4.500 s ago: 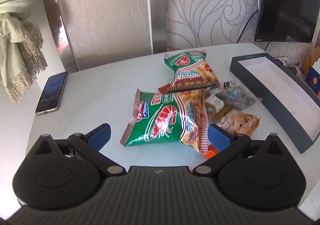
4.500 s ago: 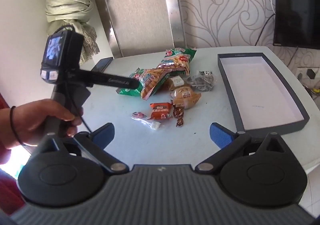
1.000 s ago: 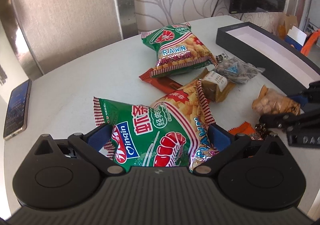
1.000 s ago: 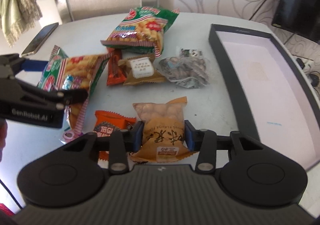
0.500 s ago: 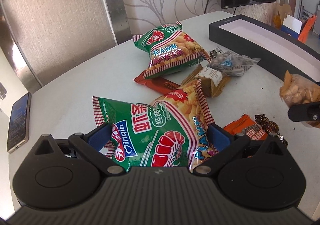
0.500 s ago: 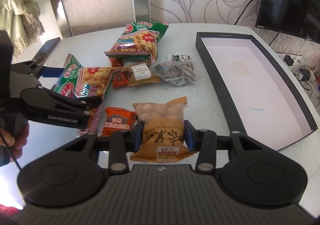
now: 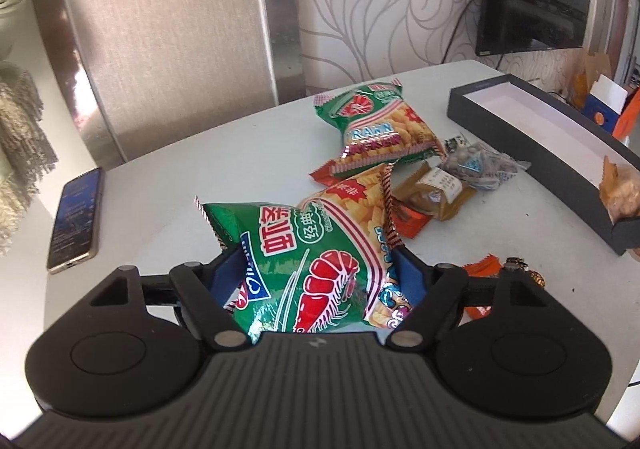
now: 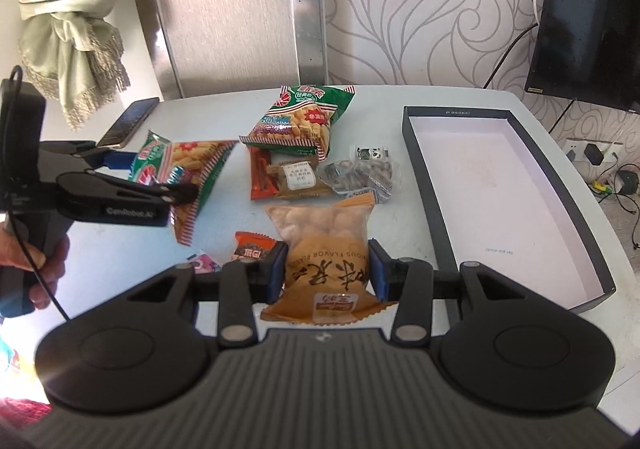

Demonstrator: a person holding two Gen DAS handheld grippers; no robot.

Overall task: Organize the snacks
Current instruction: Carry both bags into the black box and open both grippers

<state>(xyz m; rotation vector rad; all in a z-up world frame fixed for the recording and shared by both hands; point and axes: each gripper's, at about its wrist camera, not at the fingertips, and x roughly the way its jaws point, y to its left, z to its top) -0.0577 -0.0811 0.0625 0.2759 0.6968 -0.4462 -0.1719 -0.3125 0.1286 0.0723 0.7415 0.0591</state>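
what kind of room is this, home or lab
Most likely a home living or dining room: swirl-patterned wallpaper, a wall-mounted TV and a tied-back fringed curtain surround a white table strewn with snacks.

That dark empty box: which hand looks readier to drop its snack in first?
The right. Its fingers grip the peanut bag right beside the box, while the left gripper with the prawn cracker bag is farther away.

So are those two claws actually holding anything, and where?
Yes. The left gripper, whose jaws have just been closing, pinches the green prawn cracker bag across its near end; the right gripper clamps the peanut packet across its lower half.
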